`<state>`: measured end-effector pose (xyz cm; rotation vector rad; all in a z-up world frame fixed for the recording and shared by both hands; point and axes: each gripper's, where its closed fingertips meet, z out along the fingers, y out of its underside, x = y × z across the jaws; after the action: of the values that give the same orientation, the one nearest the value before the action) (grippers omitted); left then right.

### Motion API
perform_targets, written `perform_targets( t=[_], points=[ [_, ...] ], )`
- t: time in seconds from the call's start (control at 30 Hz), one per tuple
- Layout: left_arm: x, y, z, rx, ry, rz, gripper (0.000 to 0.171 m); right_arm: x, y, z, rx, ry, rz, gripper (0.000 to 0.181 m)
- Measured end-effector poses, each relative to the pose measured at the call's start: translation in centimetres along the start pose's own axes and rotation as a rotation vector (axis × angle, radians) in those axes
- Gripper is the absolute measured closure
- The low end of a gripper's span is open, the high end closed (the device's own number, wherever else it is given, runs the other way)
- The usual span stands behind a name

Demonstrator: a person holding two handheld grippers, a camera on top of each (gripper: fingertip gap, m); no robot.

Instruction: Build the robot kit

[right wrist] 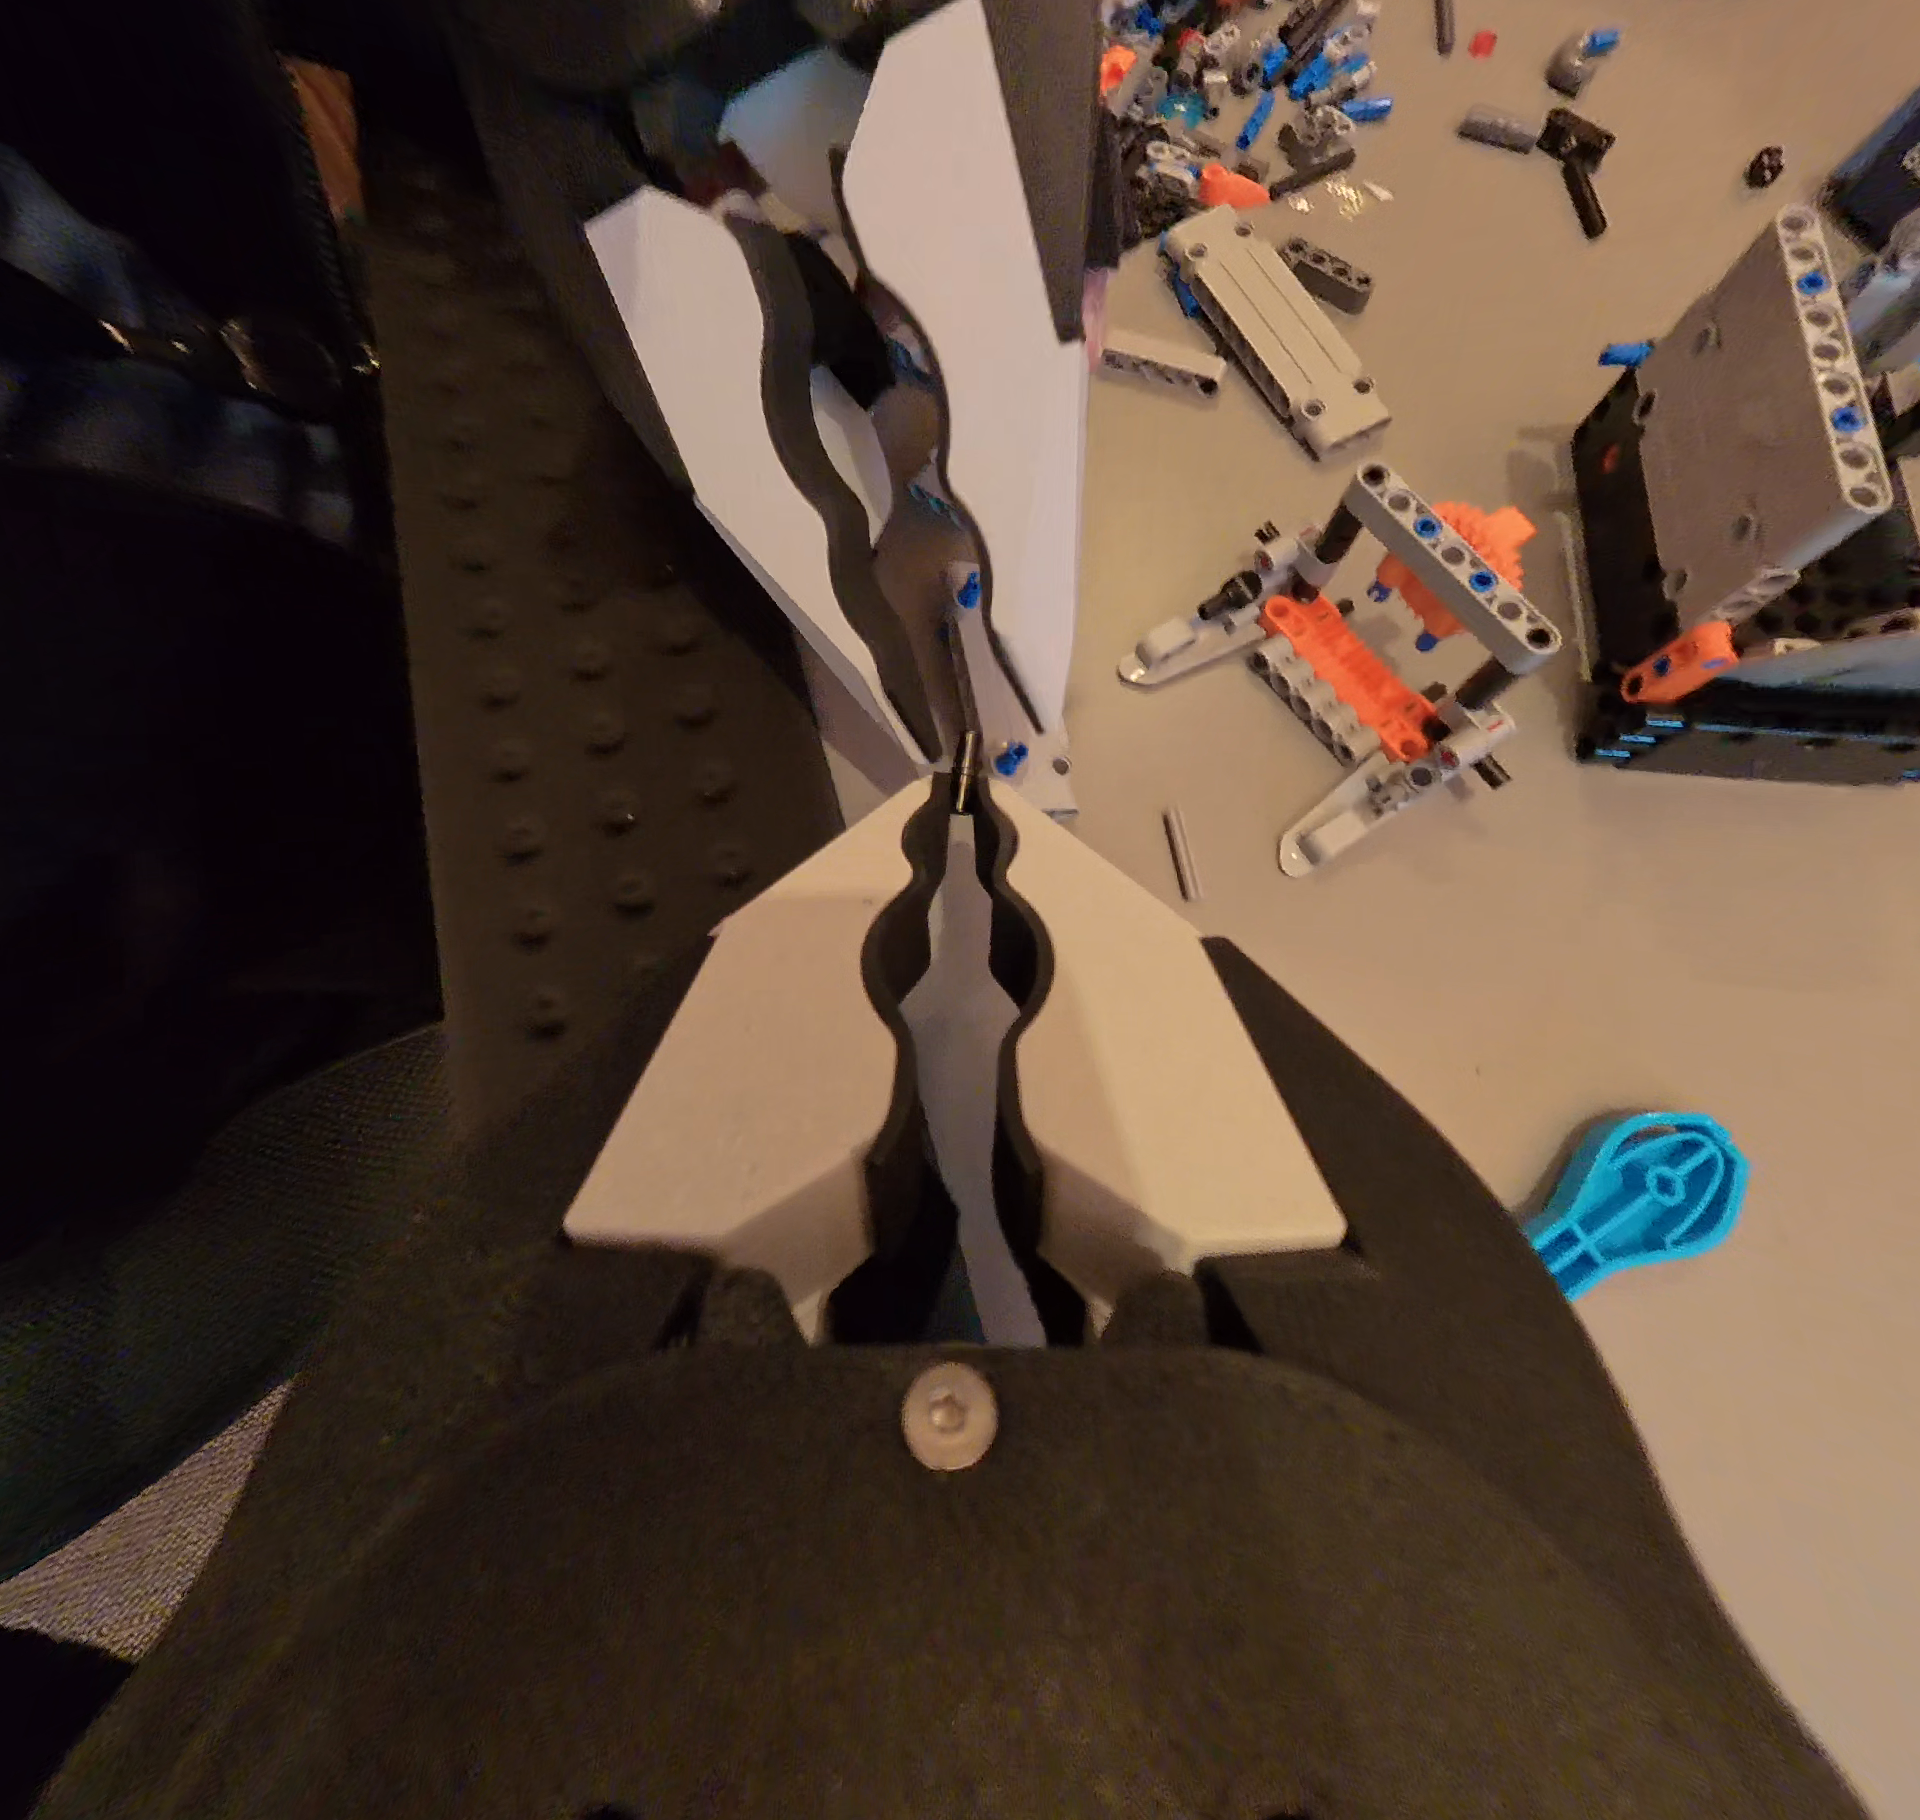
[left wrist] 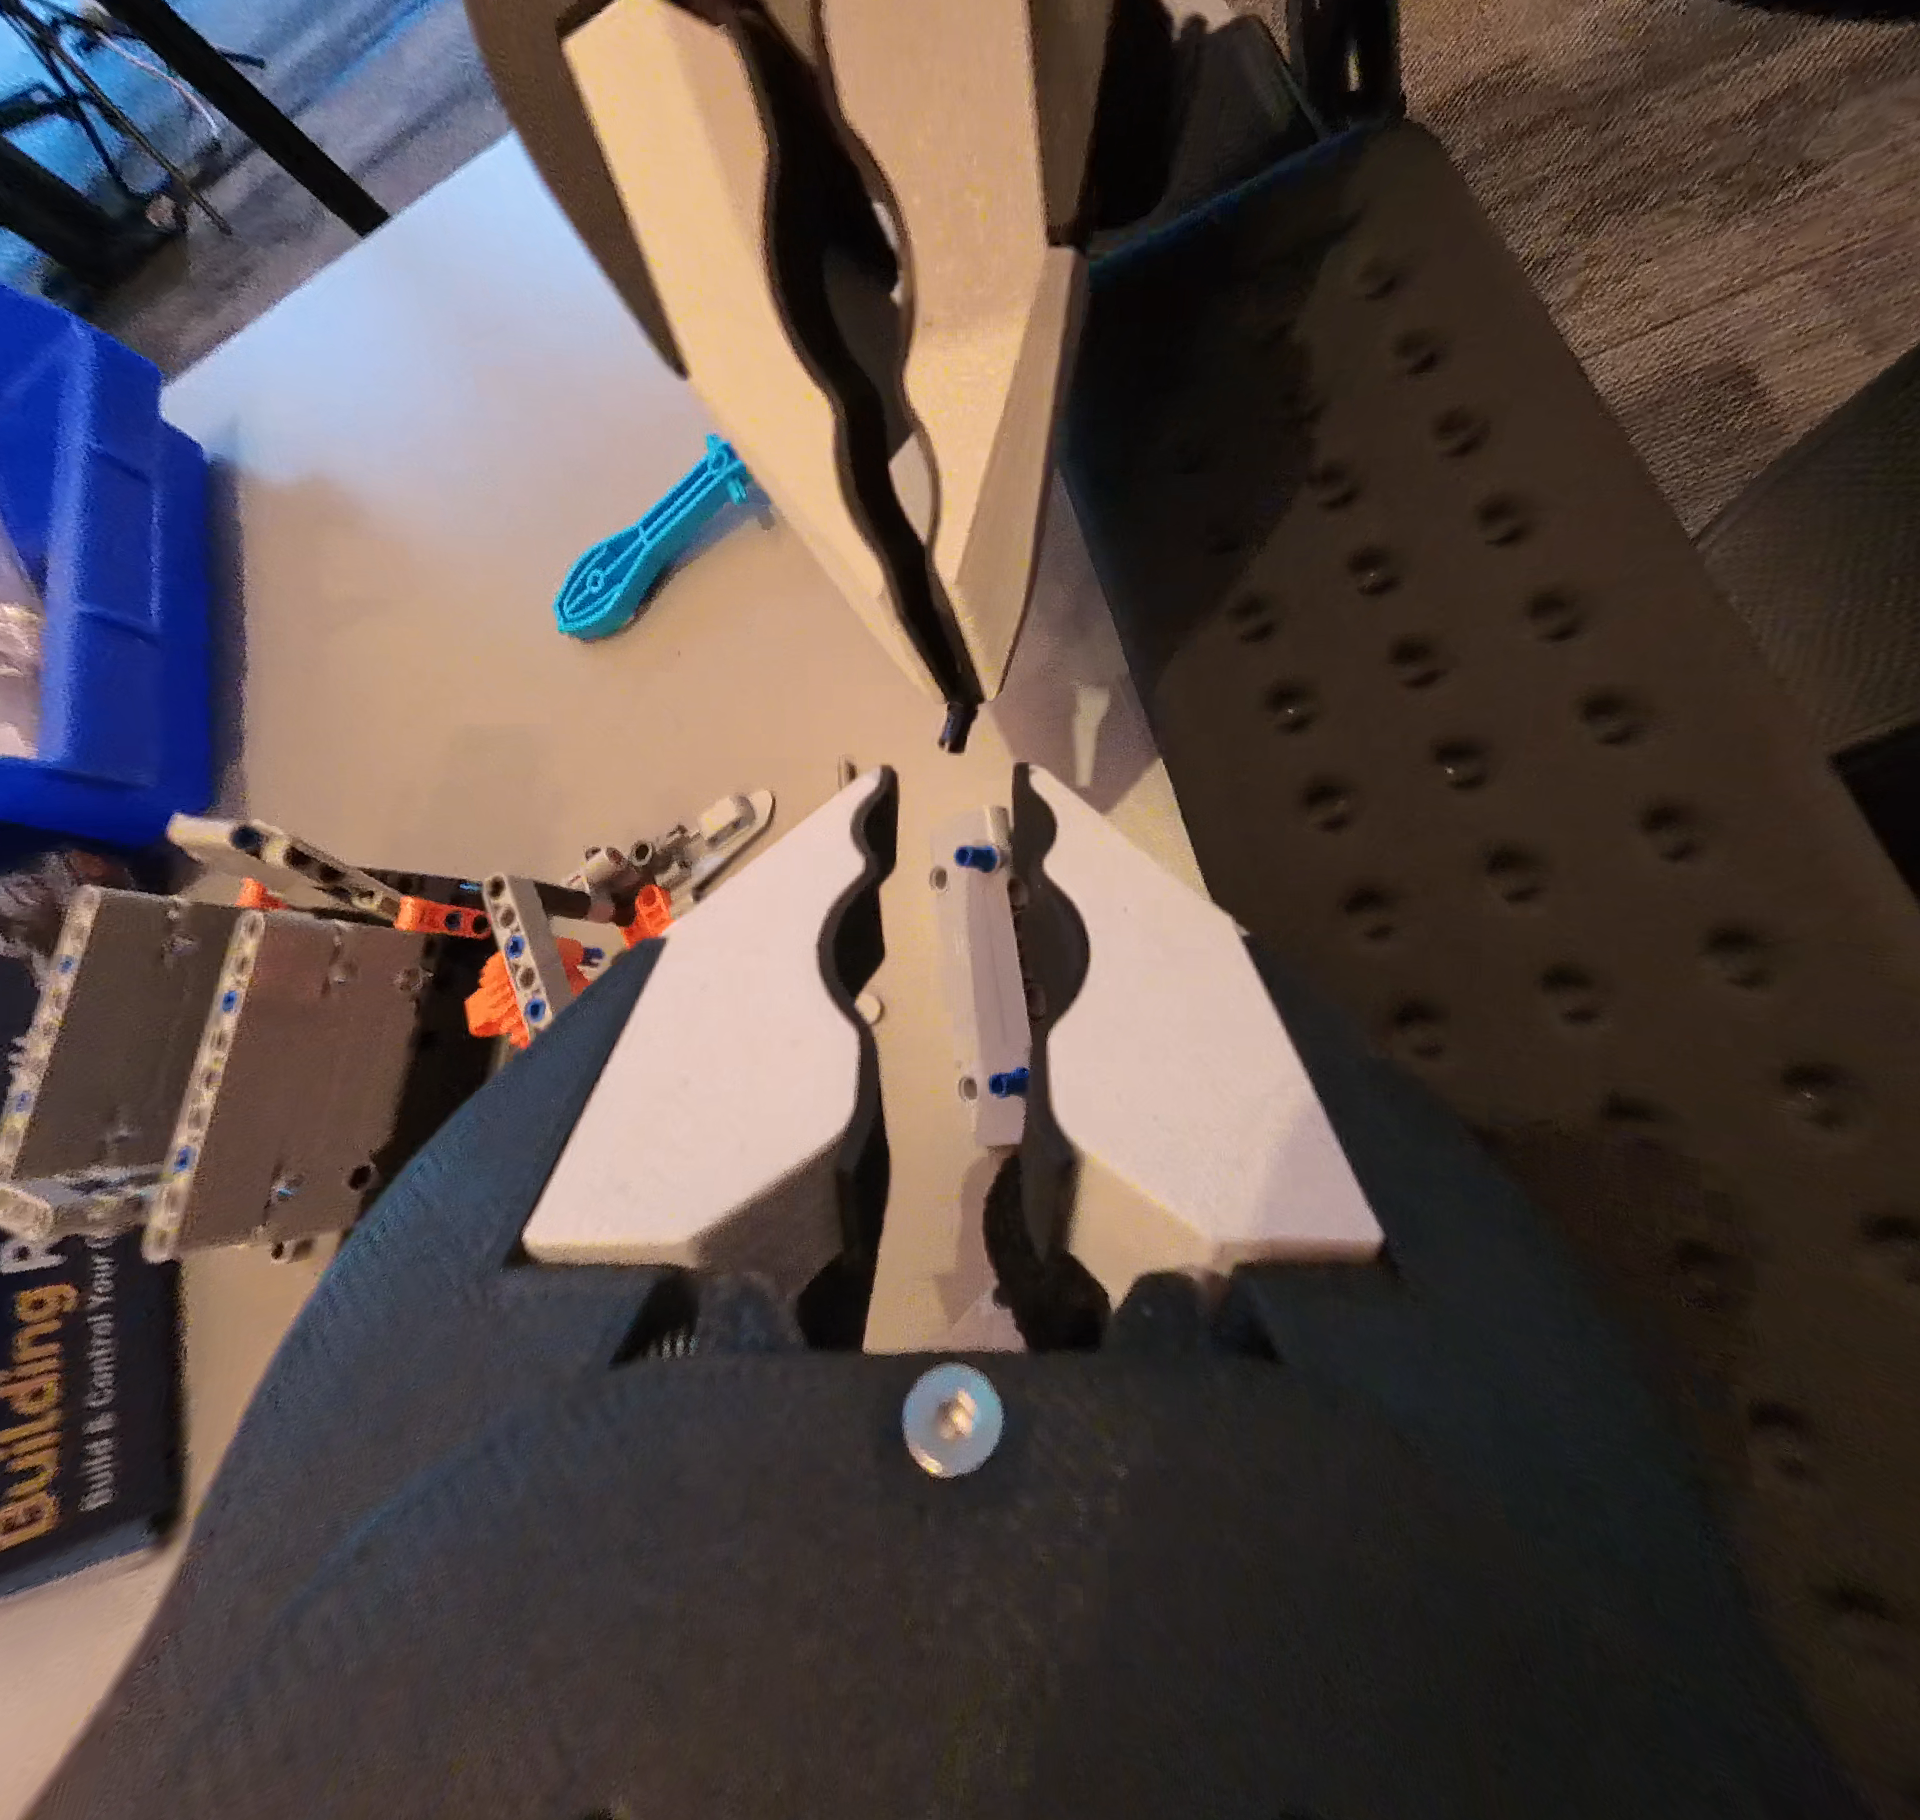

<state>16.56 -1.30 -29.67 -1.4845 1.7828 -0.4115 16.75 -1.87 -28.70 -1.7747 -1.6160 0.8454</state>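
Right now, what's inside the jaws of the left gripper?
A light grey beam with two blue pins lies along the left gripper's right finger. The right gripper's tip faces it, pinching a small black pin. The beam's lower end is hidden.

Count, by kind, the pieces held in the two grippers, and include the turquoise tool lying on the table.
Light grey plastic panel, in the left gripper: 1
Small blue plastic pins stuck in that panel: 2
Short black plastic pin, at the tip of the right gripper: 1
Flat turquoise plastic tool, on the table: 1
Total: 5
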Motion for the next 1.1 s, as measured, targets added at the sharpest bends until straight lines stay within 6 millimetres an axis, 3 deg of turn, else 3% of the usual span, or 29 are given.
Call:
perform_targets(
  t=[0.1,0.47,0.67,1.1],
  points=[
    [0.1,-0.8,-0.3,0.019,-0.059,0.088,0.168,-0.3,-0.4,0.0,0.001,-0.028,0.02,0.179],
    [-0.4,-1.3,-0.7,-0.011,-0.18,0.214,0.169,-0.3,-1.1,-0.4,0.035,-0.061,0.082,0.179],
    [-1.5,-1.9,-1.6,0.028,-0.243,0.179,0.169,0.4,-2.5,-1.2,0.188,-0.044,0.169,0.177],
    [-2.0,-2.5,-1.8,0.025,-0.309,0.21,0.169,0.5,-3.1,-1.6,0.359,-0.07,0.258,0.179]
  ],
)
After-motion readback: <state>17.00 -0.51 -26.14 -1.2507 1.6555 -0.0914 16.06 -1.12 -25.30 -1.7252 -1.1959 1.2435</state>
